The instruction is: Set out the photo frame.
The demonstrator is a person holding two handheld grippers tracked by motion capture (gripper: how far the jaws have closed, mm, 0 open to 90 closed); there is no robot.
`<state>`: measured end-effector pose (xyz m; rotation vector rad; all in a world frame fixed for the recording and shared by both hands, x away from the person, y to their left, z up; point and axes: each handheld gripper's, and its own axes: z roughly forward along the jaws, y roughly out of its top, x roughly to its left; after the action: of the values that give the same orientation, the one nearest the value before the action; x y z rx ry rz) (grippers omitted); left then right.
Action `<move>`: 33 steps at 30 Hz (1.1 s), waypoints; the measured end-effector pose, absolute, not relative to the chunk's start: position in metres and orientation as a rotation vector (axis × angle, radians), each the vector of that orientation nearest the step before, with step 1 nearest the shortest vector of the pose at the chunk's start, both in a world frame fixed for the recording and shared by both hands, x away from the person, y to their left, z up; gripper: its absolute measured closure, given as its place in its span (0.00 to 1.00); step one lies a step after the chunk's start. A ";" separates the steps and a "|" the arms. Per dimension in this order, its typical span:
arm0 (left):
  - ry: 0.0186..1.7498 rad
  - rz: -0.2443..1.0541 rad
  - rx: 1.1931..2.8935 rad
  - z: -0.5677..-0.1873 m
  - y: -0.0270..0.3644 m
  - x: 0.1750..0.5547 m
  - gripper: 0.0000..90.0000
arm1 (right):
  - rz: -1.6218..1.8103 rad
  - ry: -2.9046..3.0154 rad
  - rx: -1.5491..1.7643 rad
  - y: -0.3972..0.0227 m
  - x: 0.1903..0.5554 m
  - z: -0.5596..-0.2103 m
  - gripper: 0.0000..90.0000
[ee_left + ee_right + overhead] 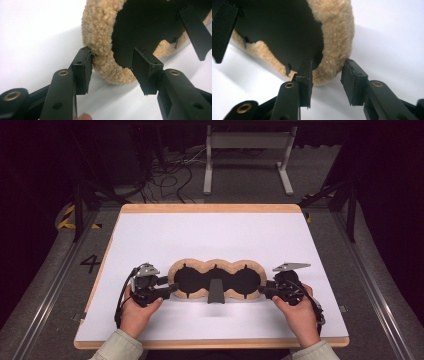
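Left gripper (112,72): jaws partly parted, astride the fleecy tan rim at the left end of the three-lobed fleece piece (216,265), one pad touching the fleece outside, the other against the black inner face. A firm pinch or mere contact: cannot tell. Right gripper (327,78): jaws likewise partly parted across the rim at the right end, inner pad on the black lining, outer pad just beside the fleece with a sliver of gap showing. Held by a left hand (134,312) and a right hand (299,315) entering from the near edge. Fleece piece lying flat, black side up, a black strap (216,291) across its middle lobe. Underneath, a white bench (215,232) with wooden edging.
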<state>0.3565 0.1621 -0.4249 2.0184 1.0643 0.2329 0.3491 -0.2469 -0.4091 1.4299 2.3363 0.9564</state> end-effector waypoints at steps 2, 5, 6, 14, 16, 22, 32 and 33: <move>1.053 0.233 2.025 -0.424 0.163 0.353 0.58 | 0.949 2.354 1.397 -0.246 0.345 -0.409 0.66; 1.041 0.225 2.028 -0.422 0.166 0.348 0.59 | 0.925 2.370 1.351 -0.245 0.339 -0.408 0.65; 1.030 0.226 2.034 -0.422 0.166 0.346 0.59 | 0.923 2.374 1.343 -0.245 0.338 -0.408 0.65; 0.937 0.182 2.097 -0.423 0.175 0.331 0.61 | 0.941 2.452 1.276 -0.249 0.323 -0.404 0.61; 0.907 0.174 2.121 -0.423 0.177 0.327 0.62 | 0.941 2.472 1.260 -0.250 0.319 -0.403 0.60; 0.882 0.150 2.148 -0.423 0.179 0.319 0.62 | 0.949 2.523 1.226 -0.252 0.313 -0.403 0.56; 0.847 0.230 2.244 -0.421 0.180 0.312 0.70 | 0.907 2.549 1.152 -0.256 0.309 -0.397 0.70; 0.836 0.232 2.259 -0.420 0.180 0.310 0.73 | 0.888 2.557 1.139 -0.257 0.309 -0.397 0.73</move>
<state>0.3104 0.1802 -0.4204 2.2591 0.8356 0.2320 0.3088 -0.2571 -0.3968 1.1385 2.5571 0.8882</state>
